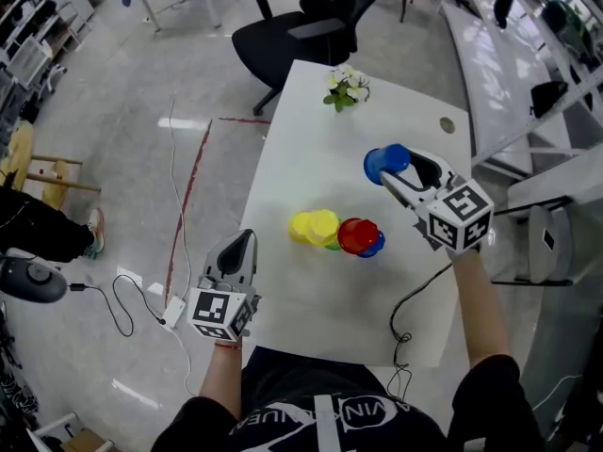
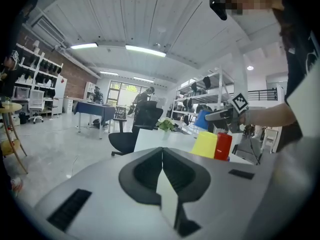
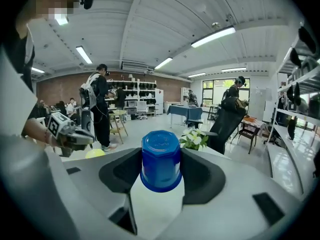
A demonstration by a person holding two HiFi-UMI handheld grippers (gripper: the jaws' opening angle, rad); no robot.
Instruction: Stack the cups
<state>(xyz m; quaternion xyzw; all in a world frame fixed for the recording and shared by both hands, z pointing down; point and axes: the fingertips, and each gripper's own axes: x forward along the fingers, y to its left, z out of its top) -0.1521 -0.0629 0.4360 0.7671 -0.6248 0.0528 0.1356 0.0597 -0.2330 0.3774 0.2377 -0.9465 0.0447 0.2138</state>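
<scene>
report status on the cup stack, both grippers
Right gripper shut on blue cup, raised above table. Left gripper shut, empty, near table corner. Yellow cup and red cup side by side mid-table; nothing in the way.

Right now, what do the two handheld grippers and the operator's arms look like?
Both the left gripper and right gripper are light grey shells with black-lined fingers, each carrying a cube of black-and-white square markers. A thin black cable trails by the right arm. The person wears a black top with white lettering.
</scene>
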